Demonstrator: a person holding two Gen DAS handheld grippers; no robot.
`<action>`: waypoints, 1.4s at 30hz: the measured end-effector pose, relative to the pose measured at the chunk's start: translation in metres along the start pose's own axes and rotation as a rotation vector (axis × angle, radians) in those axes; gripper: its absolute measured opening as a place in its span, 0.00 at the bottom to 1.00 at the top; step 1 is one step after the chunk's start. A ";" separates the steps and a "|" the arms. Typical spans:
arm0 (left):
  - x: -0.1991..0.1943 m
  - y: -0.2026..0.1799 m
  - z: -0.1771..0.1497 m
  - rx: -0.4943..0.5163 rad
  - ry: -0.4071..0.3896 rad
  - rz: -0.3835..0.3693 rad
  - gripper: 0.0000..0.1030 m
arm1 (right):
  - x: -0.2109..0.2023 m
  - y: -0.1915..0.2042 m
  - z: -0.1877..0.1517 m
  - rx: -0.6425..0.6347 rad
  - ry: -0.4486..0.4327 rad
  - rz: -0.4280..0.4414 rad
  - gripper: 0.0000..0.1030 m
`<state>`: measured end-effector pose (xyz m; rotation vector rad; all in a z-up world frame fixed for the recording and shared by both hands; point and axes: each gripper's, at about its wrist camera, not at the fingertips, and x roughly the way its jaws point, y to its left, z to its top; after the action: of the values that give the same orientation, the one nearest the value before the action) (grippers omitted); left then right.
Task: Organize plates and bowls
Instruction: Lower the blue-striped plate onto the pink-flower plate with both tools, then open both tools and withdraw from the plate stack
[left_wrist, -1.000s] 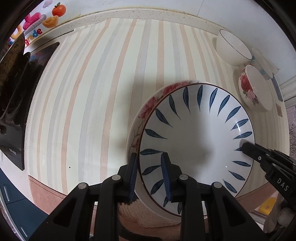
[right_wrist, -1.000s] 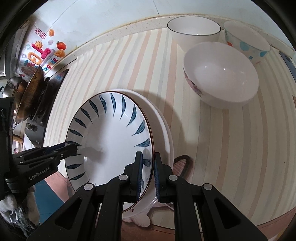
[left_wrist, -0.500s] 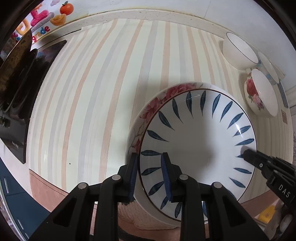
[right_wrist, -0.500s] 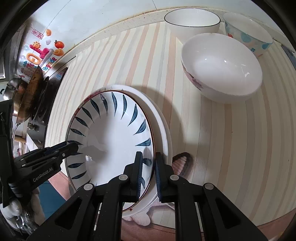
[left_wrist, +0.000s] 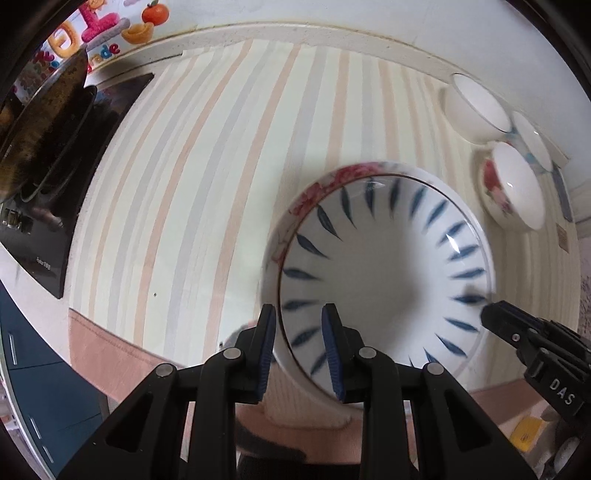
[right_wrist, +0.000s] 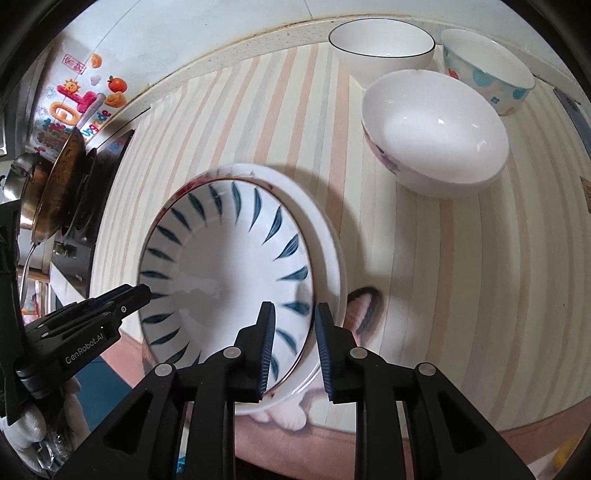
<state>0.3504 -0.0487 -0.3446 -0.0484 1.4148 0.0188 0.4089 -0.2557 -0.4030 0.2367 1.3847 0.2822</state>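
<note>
Plates (left_wrist: 388, 288) lifted — spotted bowl (right_wrist: 487, 70) right-only.

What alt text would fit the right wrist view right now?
The right gripper straddles the near rim of a blue-leaf plate stacked on a floral plate, its jaws opening. The left gripper reaches the plate's far side. Three bowls sit beyond on a striped mat.
</note>
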 end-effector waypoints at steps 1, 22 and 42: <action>-0.008 -0.001 -0.005 0.014 -0.006 -0.004 0.23 | -0.004 0.003 -0.003 -0.006 0.000 0.001 0.24; -0.151 0.024 -0.071 0.163 -0.161 -0.102 0.46 | -0.161 0.087 -0.104 -0.056 -0.153 -0.046 0.74; -0.093 -0.026 0.007 0.091 -0.114 -0.101 0.46 | -0.158 0.007 -0.046 0.106 -0.198 -0.067 0.74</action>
<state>0.3435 -0.0726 -0.2512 -0.0421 1.2962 -0.1246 0.3375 -0.3019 -0.2622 0.2977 1.2097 0.1259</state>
